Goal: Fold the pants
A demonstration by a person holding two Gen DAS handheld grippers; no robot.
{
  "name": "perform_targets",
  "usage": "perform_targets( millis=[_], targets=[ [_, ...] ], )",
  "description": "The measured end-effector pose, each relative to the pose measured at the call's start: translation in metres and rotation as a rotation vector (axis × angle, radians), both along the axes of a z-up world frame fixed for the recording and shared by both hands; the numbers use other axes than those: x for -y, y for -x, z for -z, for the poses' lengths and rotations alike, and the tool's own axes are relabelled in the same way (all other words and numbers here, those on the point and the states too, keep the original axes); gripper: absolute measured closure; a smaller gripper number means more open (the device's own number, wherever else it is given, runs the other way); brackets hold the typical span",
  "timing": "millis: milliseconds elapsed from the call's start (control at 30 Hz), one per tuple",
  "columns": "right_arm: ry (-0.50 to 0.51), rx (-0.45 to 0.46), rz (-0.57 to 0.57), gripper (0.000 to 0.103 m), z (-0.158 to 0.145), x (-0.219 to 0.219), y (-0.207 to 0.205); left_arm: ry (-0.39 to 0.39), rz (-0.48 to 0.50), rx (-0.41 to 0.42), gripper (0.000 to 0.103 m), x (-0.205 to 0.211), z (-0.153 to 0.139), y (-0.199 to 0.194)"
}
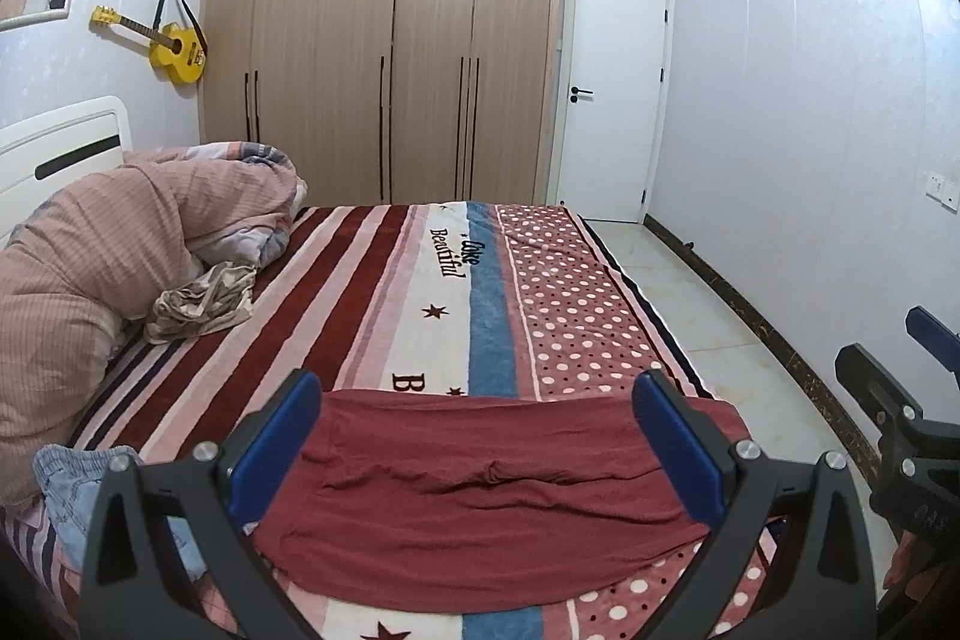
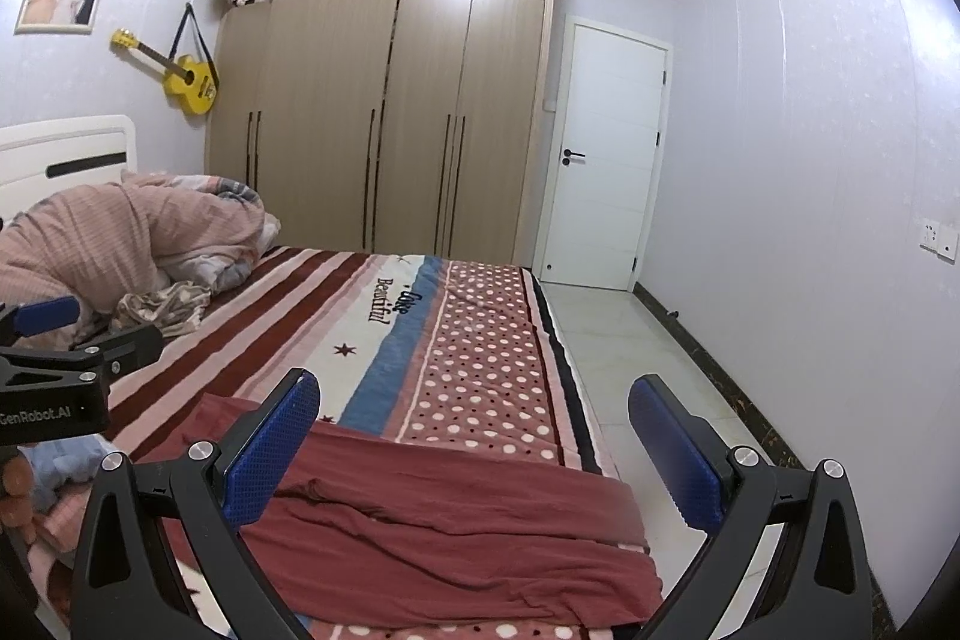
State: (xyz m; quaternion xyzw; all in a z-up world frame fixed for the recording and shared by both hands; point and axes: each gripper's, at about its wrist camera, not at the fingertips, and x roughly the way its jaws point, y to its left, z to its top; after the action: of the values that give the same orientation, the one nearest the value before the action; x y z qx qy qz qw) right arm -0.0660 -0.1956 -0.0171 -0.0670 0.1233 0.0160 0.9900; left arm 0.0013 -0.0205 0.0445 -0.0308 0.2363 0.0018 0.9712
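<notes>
In the left wrist view we see our left gripper (image 1: 480,436) spread wide and holding nothing, the red pants (image 1: 480,496) lying flat on the bed (image 1: 420,292) across the lower centre of the frame. In the right wrist view our right gripper (image 2: 474,436) also gapes wide and empty, above the pants (image 2: 432,520) at lower centre, the left gripper (image 2: 66,334) at the left edge.

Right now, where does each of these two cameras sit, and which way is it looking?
Left wrist: on the left gripper, looking across the bed over the red pants toward the wardrobe; the right gripper shows at its right edge.
Right wrist: on the right gripper, beside the bed's edge, same direction; the left gripper shows.
Shared: pants, wardrobe, yellow guitar.
</notes>
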Motion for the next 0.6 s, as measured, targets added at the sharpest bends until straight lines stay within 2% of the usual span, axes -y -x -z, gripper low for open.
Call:
perform_targets(
  millis=[100,333,533,600],
  targets=[
    [0.002,-0.022,0.003,0.001,0.003,-0.001,-0.003,0.001,-0.002,0.000,0.001,0.000,0.001,0.000],
    [0.028,0.005,0.001,0.001,0.003,-0.001,-0.002,-0.001,-0.002,-0.004,0.001,0.000,0.001,-0.001],
    [-0.013,-0.023,0.016,0.001,0.007,0.003,-0.010,0.002,0.001,-0.029,0.001,0.001,0.007,-0.005],
    [-0.027,-0.043,0.013,0.001,0.012,0.005,-0.015,0.005,0.011,-0.063,0.001,0.002,0.013,-0.010]
  ],
)
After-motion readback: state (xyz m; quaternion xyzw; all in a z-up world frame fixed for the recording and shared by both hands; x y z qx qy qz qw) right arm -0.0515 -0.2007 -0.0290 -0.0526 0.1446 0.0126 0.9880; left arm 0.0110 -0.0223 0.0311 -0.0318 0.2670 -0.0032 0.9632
